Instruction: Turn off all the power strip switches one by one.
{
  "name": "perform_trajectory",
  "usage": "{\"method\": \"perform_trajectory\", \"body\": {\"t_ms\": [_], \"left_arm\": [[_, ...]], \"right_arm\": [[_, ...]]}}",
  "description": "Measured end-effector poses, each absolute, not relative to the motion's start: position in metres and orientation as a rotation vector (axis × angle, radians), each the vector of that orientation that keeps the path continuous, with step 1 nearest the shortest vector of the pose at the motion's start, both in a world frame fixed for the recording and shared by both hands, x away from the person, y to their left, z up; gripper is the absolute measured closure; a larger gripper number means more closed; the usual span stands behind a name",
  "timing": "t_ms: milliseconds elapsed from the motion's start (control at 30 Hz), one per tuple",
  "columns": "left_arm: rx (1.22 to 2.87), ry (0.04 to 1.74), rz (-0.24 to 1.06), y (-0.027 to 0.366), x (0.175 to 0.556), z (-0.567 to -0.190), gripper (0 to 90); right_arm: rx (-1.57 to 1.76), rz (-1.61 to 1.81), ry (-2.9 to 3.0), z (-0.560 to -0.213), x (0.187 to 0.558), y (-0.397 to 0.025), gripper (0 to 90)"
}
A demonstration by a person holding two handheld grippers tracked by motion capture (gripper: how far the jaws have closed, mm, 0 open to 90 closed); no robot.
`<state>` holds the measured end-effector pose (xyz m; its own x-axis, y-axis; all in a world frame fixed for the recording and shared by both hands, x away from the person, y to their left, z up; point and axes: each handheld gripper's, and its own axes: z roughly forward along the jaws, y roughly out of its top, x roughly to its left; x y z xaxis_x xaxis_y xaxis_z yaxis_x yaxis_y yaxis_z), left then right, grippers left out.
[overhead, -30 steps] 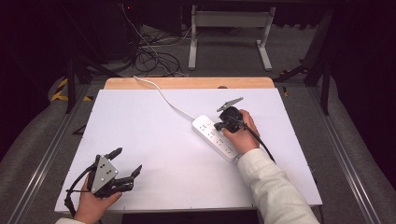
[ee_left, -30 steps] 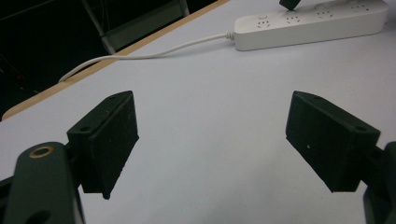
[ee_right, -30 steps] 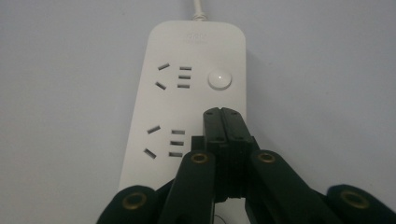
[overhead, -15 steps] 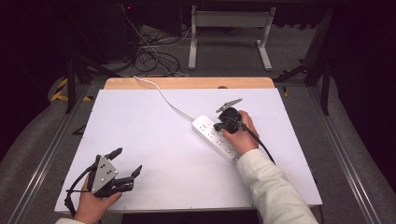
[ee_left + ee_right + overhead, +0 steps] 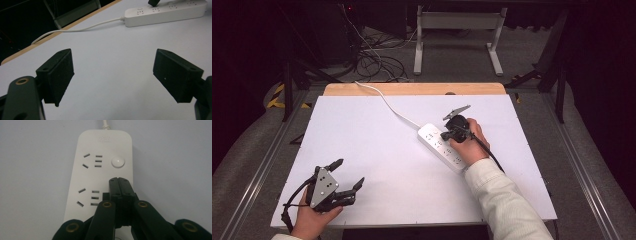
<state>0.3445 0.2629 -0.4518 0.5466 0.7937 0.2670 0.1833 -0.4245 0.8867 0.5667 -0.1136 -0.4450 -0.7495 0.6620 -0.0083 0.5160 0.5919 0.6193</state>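
- The left gripper (image 5: pixel 113 75) looks along its two black jaws, which stand wide apart with nothing between them; bare white table (image 5: pixel 112 62) shows in the gap
- The left-hand jaw pad is angled inward, with a brass-ringed hole in the arm below it; the right-hand pad is tilted the other way
- A white power strip (image 5: pixel 165 13) lies at the top right, well beyond the jaws; socket holes show on its top face
- A small black part (image 5: pixel 154 2) touches or hangs just over the strip at the top edge
- A white cord (image 5: pixel 80 28) runs from the strip's end leftward, curving toward the table's wooden edge (image 5: pixel 62 28); past it, dark floor
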Motion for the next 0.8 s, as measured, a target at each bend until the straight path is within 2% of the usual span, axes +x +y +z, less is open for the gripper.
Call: {"method": "perform_trajectory", "body": {"t_ms": [400,467,567,800], "left_arm": [[1.908,0.795,0.883,0.263,0.344,-0.451,17.7],[1.908,0.796,0.884,0.263,0.345,-0.451,17.7],[1.909,0.806,0.873,0.263,0.346,-0.452,17.7],[1.909,0.801,0.879,0.263,0.345,-0.452,17.7]], "right_arm": [[0.959,0.877,2.584,-0.445,0.566,-0.113,90.0],[0.885,0.888,2.517,-0.432,0.557,-0.111,90.0],[0.894,1.076,2.439,-0.412,0.552,-0.116,90.0],[0.887,1.063,2.48,-0.412,0.557,-0.113,90.0]]}}
